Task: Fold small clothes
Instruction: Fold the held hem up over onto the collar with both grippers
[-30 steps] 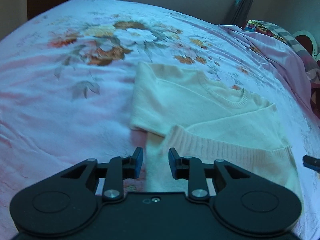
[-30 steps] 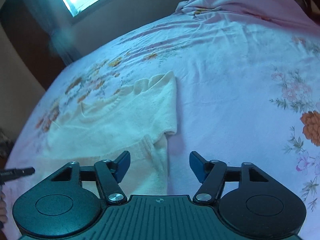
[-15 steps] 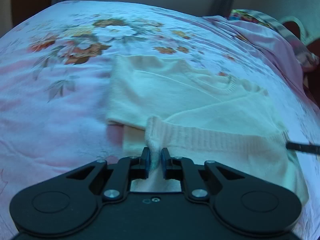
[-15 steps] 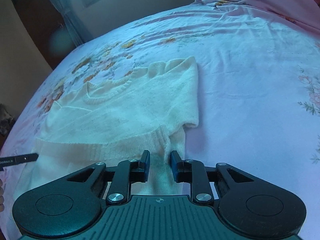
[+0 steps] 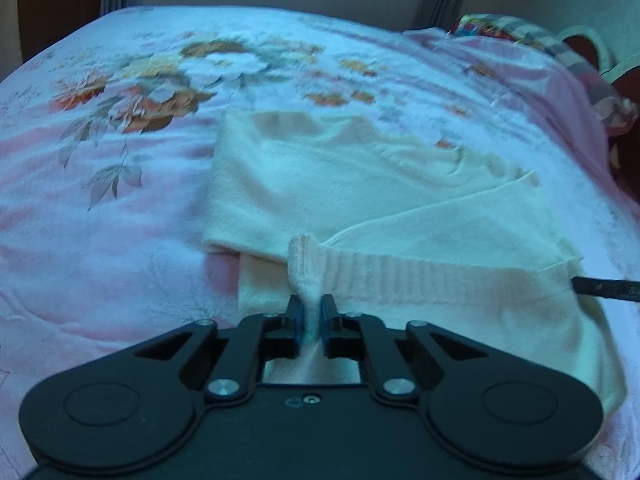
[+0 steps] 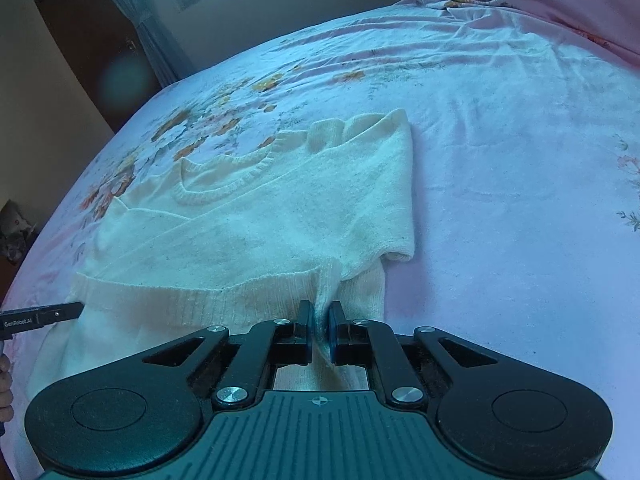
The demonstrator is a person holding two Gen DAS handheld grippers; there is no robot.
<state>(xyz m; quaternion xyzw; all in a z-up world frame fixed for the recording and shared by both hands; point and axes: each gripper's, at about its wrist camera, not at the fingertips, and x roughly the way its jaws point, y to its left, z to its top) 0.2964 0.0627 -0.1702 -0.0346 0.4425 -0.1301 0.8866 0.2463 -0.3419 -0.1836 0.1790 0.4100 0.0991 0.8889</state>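
Observation:
A small cream knitted sweater (image 5: 360, 184) lies on the bed with its sleeves folded in and its neckline at the far end; it also shows in the right wrist view (image 6: 260, 216). My left gripper (image 5: 311, 312) is shut on the left corner of the ribbed hem (image 5: 420, 280) and lifts it a little. My right gripper (image 6: 319, 320) is shut on the right corner of the same hem (image 6: 192, 296). The other gripper's tip shows at each view's edge.
The sweater rests on a pink floral bedsheet (image 5: 100, 208), also in the right wrist view (image 6: 520, 160). Bunched pink bedding and patterned pillows (image 5: 552, 52) lie at the head end. A window and curtain (image 6: 160, 12) stand beyond the bed.
Both grippers went from open to shut on the hem corners. The hem has risen slightly and both views have moved forward over the sweater.

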